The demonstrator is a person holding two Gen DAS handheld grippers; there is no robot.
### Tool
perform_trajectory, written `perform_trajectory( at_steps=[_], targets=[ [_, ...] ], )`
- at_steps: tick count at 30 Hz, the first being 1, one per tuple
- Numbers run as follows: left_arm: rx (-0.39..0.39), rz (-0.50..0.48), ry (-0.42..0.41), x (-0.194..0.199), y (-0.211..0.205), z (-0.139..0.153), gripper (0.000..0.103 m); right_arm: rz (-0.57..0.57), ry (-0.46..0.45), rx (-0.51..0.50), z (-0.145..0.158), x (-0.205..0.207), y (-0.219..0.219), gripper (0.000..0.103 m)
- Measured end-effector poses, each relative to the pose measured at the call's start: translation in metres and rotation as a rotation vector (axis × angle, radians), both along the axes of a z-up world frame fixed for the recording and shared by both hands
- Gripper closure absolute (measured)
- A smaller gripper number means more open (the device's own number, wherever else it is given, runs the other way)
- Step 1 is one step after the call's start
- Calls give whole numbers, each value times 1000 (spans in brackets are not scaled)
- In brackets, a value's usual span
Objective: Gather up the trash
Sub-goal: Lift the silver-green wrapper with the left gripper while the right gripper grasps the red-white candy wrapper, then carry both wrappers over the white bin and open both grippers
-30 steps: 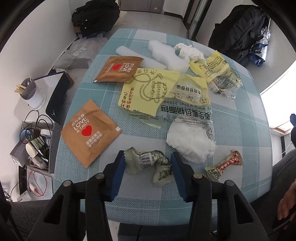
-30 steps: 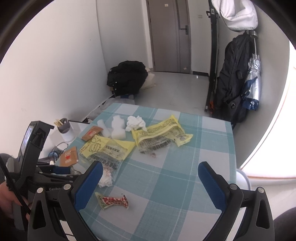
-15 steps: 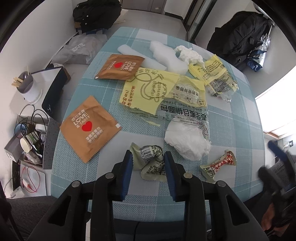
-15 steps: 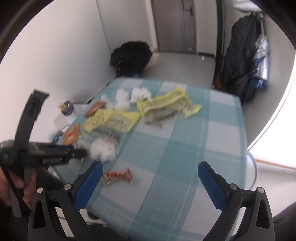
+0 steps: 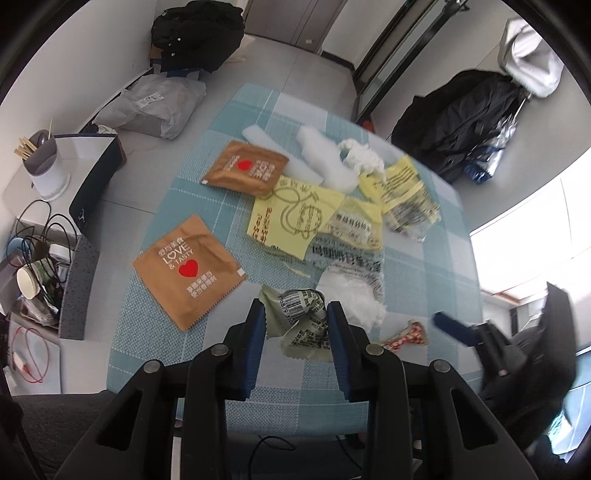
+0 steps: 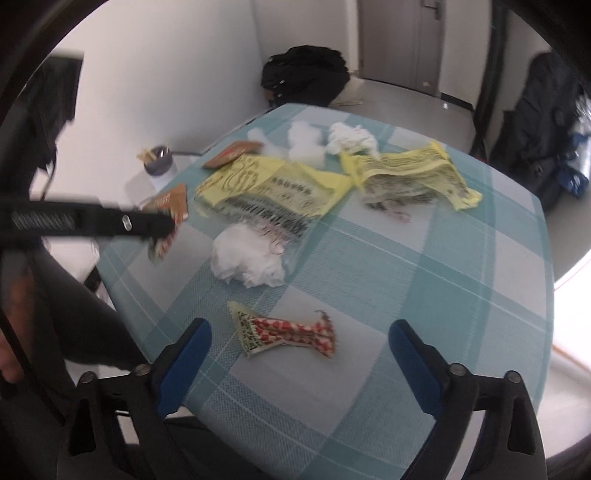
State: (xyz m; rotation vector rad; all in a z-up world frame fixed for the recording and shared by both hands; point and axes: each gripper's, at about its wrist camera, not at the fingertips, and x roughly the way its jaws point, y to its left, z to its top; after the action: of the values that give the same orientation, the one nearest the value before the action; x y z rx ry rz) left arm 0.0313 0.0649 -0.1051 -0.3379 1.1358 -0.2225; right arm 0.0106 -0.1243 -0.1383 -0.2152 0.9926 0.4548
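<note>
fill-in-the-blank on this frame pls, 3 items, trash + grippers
1. The left gripper is shut on a crumpled green wrapper printed with a black ____.
2. The twisted red-and-white wrapper lies in front of the ____ gripper, whose jaws stand apart.
3. Each of the two brown paper sachets bears a red ____.

Missing words: barcode; right; heart

A lived-in home room: checked cloth on the surface [image 5: 436,258], black backpack [image 5: 195,33] on the floor, coats [image 5: 465,118] hanging by the door [image 6: 402,40]
</note>
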Motion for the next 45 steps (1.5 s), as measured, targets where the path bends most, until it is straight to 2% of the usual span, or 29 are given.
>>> perform_trajectory(
  at_steps=[3,5,6,7,13,22,27,34,41,45],
  targets=[
    [-20,6,-11,0,2,2,75,24,-19,-68,-7,-3,10,23],
    [-31,7,-18,0,3,4,75,29,-23,-104,-12,-2,14,35],
    [-34,6,-23,0,3,5,75,32,-19,-97,-13,-2,14,37],
    [-35,5,-27,0,3,6,75,33,-17,-78,-11,-2,11,45],
    [-37,1,-42,-2,4,9,75,17,-23,-43,-6,-1,3,46],
    [-31,-5,-54,-5,-3,14,75,-13,-70,21,18,-14,-10,46],
    [-27,-28,-80,-4,-18,25,75,-76,-123,83,50,-20,-39,46],
    [-36,-107,-136,8,-64,59,75,-148,-267,139,125,-27,-94,46],
    [-106,-249,-195,32,-141,103,75,-284,-403,190,207,-26,-180,46],
    [-130,-351,-205,47,-200,116,75,-373,-449,175,231,-21,-236,46]
  ],
)
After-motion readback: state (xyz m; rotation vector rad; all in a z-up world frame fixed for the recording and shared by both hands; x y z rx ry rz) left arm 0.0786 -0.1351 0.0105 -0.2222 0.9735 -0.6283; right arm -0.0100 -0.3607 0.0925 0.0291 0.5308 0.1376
